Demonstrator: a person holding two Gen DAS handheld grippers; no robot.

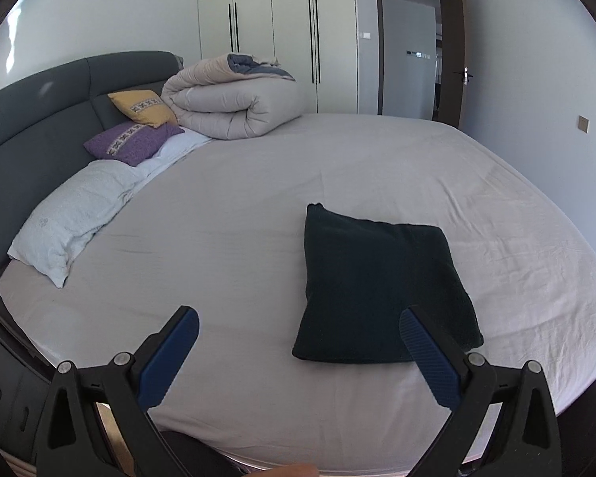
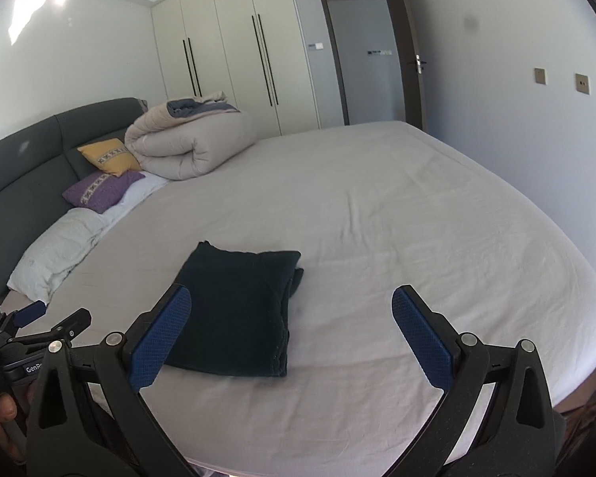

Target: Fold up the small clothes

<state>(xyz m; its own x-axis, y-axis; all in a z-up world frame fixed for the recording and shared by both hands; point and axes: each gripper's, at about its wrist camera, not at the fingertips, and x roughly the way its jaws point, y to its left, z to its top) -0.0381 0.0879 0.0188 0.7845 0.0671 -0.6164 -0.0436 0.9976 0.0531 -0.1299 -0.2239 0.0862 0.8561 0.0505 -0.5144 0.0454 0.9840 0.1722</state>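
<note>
A bed (image 1: 226,246) fills both views. A folded dark cloth (image 1: 377,286) is seen flat near its front edge. Both the left gripper (image 1: 300,332) and right gripper (image 2: 292,310) are held spread, empty. Only the right view shows the cloth's layered edge.

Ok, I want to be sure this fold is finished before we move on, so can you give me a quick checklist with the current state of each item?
1. Dark garment folded into a compact rectangle: ok.
2. Garment lying flat on the bed sheet: ok.
3. Edges lined up: not ok; some layers poke out at its far right corner.
4. Left gripper open and holding nothing: ok.
5. Right gripper open and clear of the cloth: ok.
6. More clothes waiting to be folded: cannot tell; none shows on the bed in either view.
</note>
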